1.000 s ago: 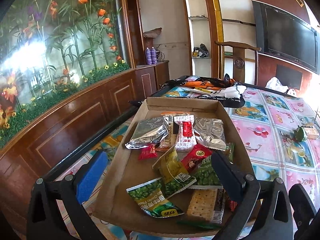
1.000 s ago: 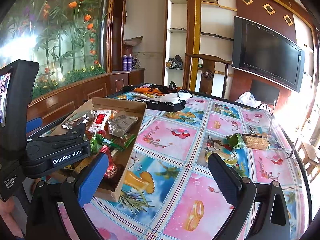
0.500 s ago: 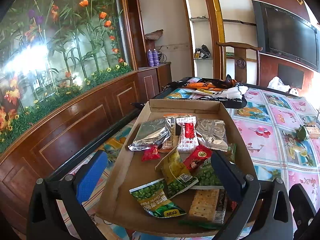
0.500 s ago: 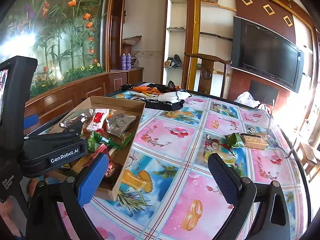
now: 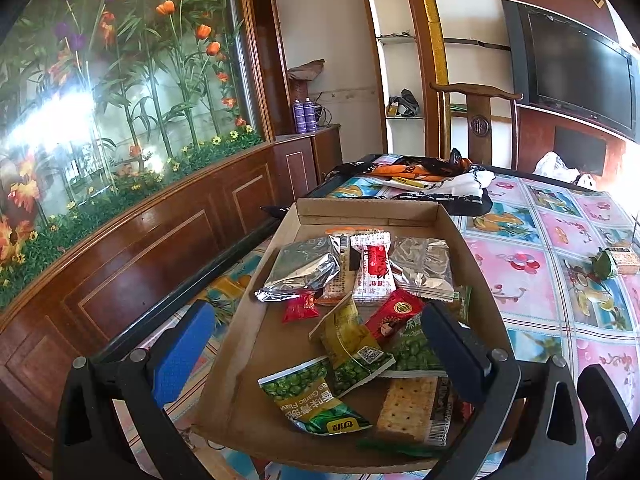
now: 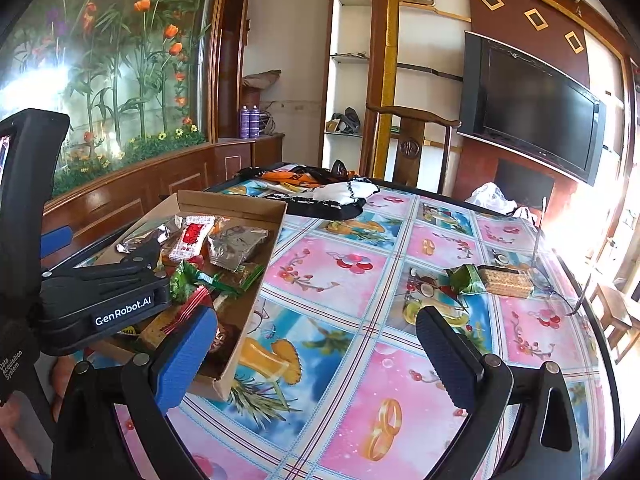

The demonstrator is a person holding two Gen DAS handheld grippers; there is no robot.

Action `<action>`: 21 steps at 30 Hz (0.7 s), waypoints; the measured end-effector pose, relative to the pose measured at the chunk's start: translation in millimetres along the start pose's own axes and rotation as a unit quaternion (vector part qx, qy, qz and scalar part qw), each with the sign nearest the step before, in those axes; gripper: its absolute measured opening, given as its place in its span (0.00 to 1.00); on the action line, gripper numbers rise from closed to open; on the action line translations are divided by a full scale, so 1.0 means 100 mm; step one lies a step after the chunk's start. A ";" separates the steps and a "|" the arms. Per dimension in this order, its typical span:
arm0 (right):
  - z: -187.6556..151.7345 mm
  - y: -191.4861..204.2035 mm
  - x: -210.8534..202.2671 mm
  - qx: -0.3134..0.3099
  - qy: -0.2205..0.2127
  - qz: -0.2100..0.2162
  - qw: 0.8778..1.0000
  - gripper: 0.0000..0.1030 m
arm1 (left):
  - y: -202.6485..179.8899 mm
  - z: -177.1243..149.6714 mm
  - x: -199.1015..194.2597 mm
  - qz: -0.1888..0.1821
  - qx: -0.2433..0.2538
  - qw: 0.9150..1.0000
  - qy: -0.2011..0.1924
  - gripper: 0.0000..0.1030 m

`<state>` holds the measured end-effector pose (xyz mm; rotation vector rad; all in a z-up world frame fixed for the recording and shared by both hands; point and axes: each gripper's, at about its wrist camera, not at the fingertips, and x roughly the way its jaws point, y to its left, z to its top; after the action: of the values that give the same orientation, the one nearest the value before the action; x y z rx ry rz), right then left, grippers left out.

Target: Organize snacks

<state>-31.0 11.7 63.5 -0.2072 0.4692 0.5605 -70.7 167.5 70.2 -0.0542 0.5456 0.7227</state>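
A shallow cardboard tray on the table holds several snack packets: silver foil bags, a white-and-red candy pack, green pea packs and a cracker pack. My left gripper is open and empty, hovering over the tray's near end. The tray also shows in the right wrist view. My right gripper is open and empty above the table, right of the tray. A cracker pack with a green wrapper lies alone on the table at the far right.
A floral tablecloth covers the table. A pile of dark and orange cloth with a white item lies at the far end. A wooden chair stands behind it. A wood-panelled wall runs along the left edge.
Both grippers have drifted slightly back and up, so the tray sits a little lower in view. Nothing was picked up or released.
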 end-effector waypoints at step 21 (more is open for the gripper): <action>-0.02 -0.01 0.01 -0.001 0.001 -0.004 1.000 0.98 | -0.02 0.02 -0.02 0.002 0.001 1.000 -0.001 1.00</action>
<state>-30.5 11.0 61.4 -0.2124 0.4695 0.5532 -69.9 165.5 72.6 -0.0501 0.5457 0.7261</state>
